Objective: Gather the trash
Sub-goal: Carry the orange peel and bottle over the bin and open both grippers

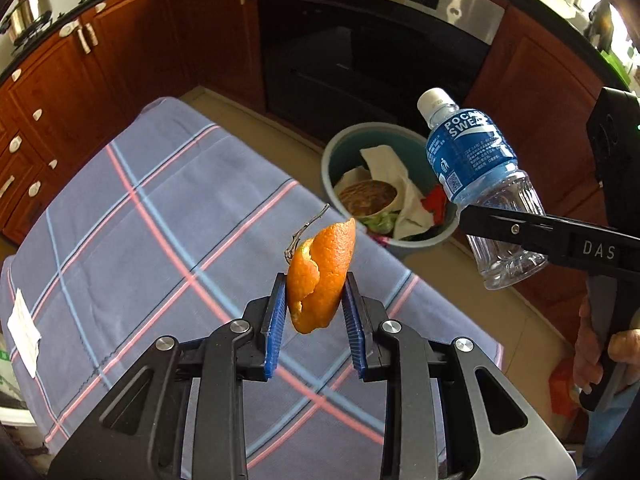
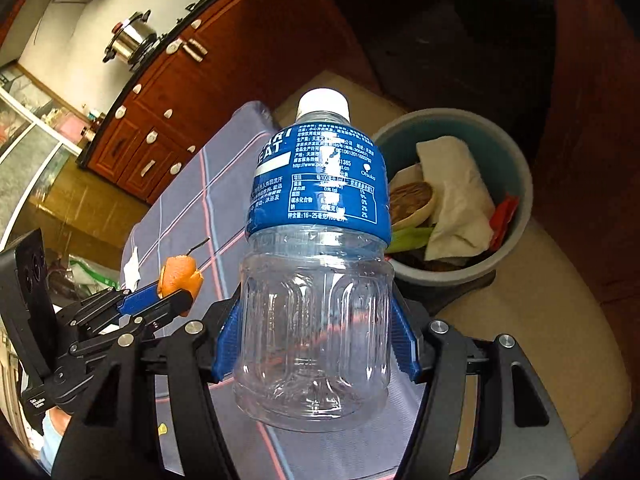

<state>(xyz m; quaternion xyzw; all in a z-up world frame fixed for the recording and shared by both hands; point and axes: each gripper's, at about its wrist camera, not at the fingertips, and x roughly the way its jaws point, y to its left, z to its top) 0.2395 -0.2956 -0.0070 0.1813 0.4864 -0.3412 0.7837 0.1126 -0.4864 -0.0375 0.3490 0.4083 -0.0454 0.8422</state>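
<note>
My left gripper (image 1: 315, 300) is shut on an orange peel (image 1: 322, 276) with a thin dry stem, held above the checked tablecloth (image 1: 160, 216); the peel also shows in the right wrist view (image 2: 180, 276). My right gripper (image 2: 316, 316) is shut on an empty clear plastic bottle (image 2: 316, 248) with a blue label and white cap. In the left wrist view the bottle (image 1: 476, 184) hangs tilted beside the grey-blue trash bin (image 1: 340, 148). The bin (image 2: 516, 168) stands on the floor past the table's far edge and holds paper, a bowl, greens and a red wrapper.
A white paper scrap (image 1: 22, 328) lies at the tablecloth's left edge. Wooden cabinets (image 1: 60, 92) and a black oven (image 1: 360, 40) stand behind the bin. A steel pot (image 2: 130, 42) sits on the stove. Beige floor (image 2: 540, 300) surrounds the bin.
</note>
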